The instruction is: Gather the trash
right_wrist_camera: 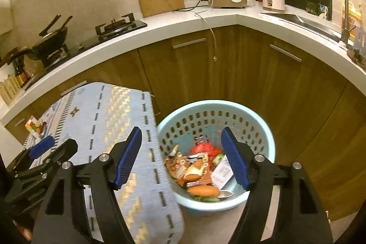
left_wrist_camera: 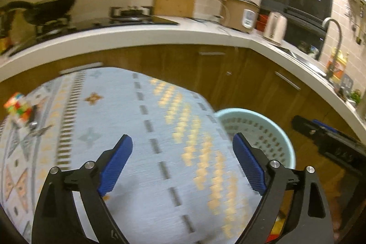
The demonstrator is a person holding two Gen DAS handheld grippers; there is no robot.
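At the bottom of the right wrist view, my right tongs tilt downward with their ribbed blue pads spread wide and nothing between them. Just beyond and below them, lower centre of the frame, sits the pale blue perforated plastic basket, round and dotted with holes, with trash piled inside: crumpled printed wrappers, something red, an orange sausage-shaped piece. Its left rim is just beside the hanging edge of the light blue woven tablecloth with gold and dark dashes.

My left tongs also point downward, wide apart and empty, over that cloth; the basket lies at their right, behind the right pad. A multicoloured puzzle cube rests at the left edge. Wooden cabinets and a white countertop curve behind.
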